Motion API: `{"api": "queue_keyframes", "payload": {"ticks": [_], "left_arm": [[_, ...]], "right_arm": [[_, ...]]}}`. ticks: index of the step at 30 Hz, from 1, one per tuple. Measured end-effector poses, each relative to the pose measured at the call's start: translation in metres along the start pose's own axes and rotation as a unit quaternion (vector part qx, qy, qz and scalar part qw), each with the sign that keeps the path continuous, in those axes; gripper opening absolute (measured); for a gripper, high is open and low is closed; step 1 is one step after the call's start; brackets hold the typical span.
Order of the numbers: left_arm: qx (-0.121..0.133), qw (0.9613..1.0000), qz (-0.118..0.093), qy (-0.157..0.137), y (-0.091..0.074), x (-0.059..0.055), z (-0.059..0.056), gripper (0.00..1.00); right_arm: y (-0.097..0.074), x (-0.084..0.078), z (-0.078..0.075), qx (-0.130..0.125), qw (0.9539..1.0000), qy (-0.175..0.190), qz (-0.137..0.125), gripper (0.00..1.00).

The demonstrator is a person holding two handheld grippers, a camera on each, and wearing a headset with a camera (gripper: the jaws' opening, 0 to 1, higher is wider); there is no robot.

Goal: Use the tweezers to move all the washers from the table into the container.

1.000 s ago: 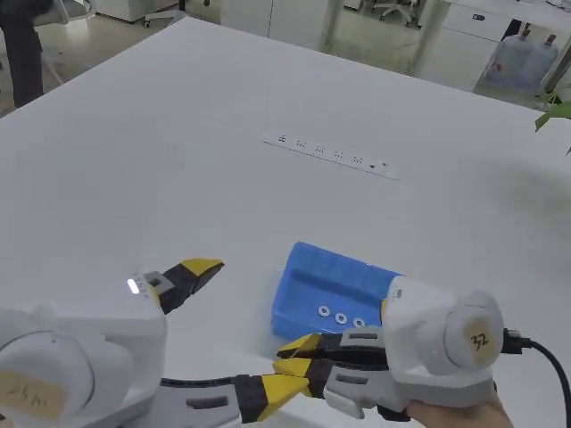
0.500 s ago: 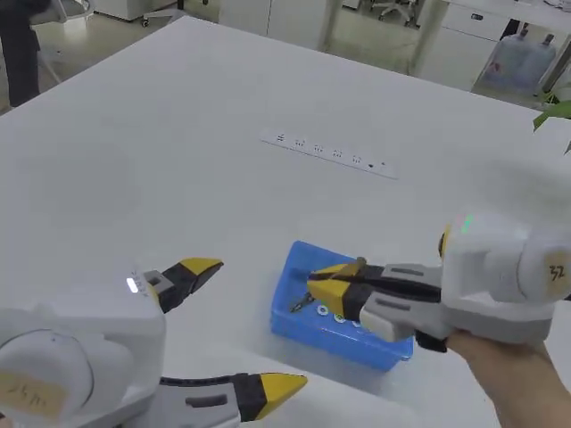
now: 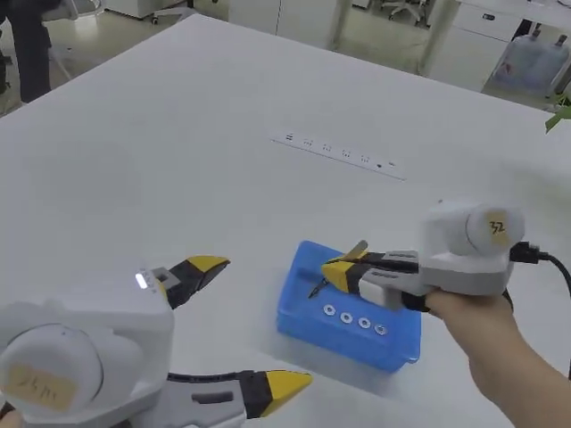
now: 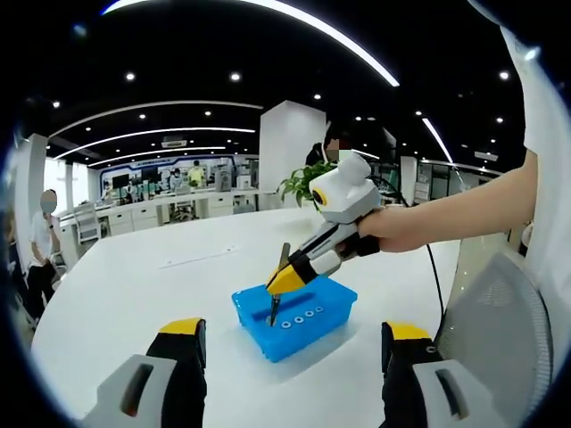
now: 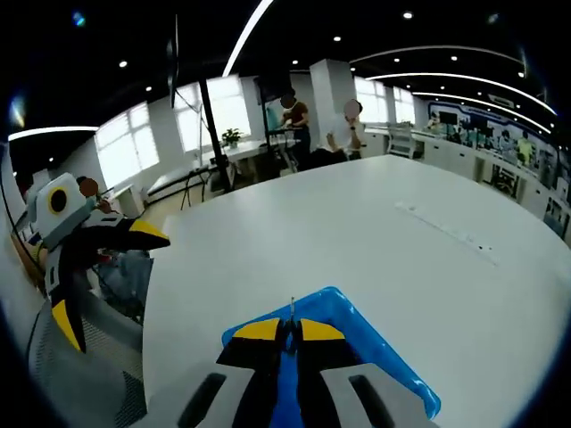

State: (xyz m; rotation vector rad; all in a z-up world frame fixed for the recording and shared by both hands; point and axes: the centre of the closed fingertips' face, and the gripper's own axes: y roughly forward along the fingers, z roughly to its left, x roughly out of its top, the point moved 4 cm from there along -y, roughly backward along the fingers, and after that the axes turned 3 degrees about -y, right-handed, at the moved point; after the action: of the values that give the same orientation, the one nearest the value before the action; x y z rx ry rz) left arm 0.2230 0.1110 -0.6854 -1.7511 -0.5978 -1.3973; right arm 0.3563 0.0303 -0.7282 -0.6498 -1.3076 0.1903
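The right tongs (image 3: pixel 335 267), black with yellow wedge tips, are pinched together on slim metal tweezers (image 3: pixel 316 288), whose dark pointed end slants down from them into a shallow, rectangular blue plastic container (image 3: pixel 297 314). Four washers (image 3: pixel 355 318), small flat silvery rings, lie in a row on the container's floor right under these tongs and just beside the tweezers' point. The left tongs (image 3: pixel 250 324) stand wide apart with nothing between their yellow tips, low over the smooth white tabletop (image 3: pixel 178 134), with the container just ahead of them.
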Motion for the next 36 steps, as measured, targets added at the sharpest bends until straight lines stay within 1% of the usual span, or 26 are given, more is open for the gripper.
{"api": "queue_keyframes", "payload": {"ticks": [3, 5, 9, 15, 19, 20, 22, 24, 26, 28, 29, 31, 32, 34, 36], "left_arm": [[0.000, 1.0000, 0.000, -0.001, 0.000, 0.000, 0.000, 0.82], [-0.001, 1.0000, 0.002, -0.001, 0.000, 0.000, 0.000, 0.81], [-0.002, 1.0000, 0.003, -0.001, 0.001, -0.001, -0.001, 0.81], [-0.007, 0.9999, 0.008, 0.002, 0.002, -0.002, -0.003, 0.81], [-0.007, 0.9999, 0.014, 0.004, 0.003, -0.003, -0.003, 0.81], [-0.008, 0.9998, 0.015, 0.004, 0.003, -0.003, -0.004, 0.80], [-0.011, 0.9998, 0.017, 0.005, 0.003, -0.004, -0.005, 0.76], [-0.018, 0.9997, 0.018, 0.006, 0.002, -0.003, -0.007, 0.70], [-0.022, 0.9996, 0.017, 0.007, 0.002, -0.002, -0.009, 0.68], [-0.014, 0.9992, 0.012, 0.037, 0.002, 0.003, -0.010, 0.69], [-0.017, 0.9987, 0.011, 0.048, 0.002, 0.004, -0.013, 0.68], [-0.029, 0.9980, 0.018, 0.053, 0.003, 0.004, -0.018, 0.65], [-0.041, 0.9974, 0.023, 0.054, 0.005, 0.004, -0.022, 0.64], [-0.058, 0.9965, 0.029, 0.053, 0.006, 0.004, -0.027, 0.61], [-0.066, 0.9958, 0.032, 0.055, 0.006, 0.005, -0.029, 0.58]], "right_arm": [[0.008, -0.010, -0.004, 0.002, 0.9998, 0.005, 0.021, 0.02], [0.010, -0.013, -0.006, 0.002, 0.9996, 0.004, 0.028, 0.02], [0.010, -0.014, -0.005, 0.005, 0.9996, 0.006, 0.029, 0.02], [0.006, -0.014, -0.006, -0.004, 0.9996, -0.001, 0.027, 0.03], [-0.004, -0.005, -0.003, -0.012, 0.9999, 0.002, 0.001, 0.03], [-0.005, -0.004, -0.003, -0.012, 0.9999, 0.002, -0.002, 0.03], [-0.013, 0.001, 0.003, -0.017, 0.9997, -0.002, -0.015, 0.02], [-0.023, 0.006, 0.008, -0.019, 0.9995, -0.010, -0.025, 0.02], [-0.032, 0.010, 0.016, -0.018, 0.9990, -0.013, -0.038, 0.02], [-0.042, 0.011, 0.023, -0.017, 0.9987, -0.018, -0.044, 0.02], [-0.048, 0.012, 0.028, -0.017, 0.9984, -0.024, -0.048, 0.02], [-0.055, 0.011, 0.032, -0.019, 0.9981, -0.033, -0.048, 0.02], [-0.060, 0.010, 0.036, -0.018, 0.9979, -0.041, -0.048, 0.02], [-0.068, 0.006, 0.043, -0.018, 0.9976, -0.048, -0.047, 0.02], [-0.075, 0.000, 0.051, -0.015, 0.9973, -0.061, -0.039, 0.02]]}}
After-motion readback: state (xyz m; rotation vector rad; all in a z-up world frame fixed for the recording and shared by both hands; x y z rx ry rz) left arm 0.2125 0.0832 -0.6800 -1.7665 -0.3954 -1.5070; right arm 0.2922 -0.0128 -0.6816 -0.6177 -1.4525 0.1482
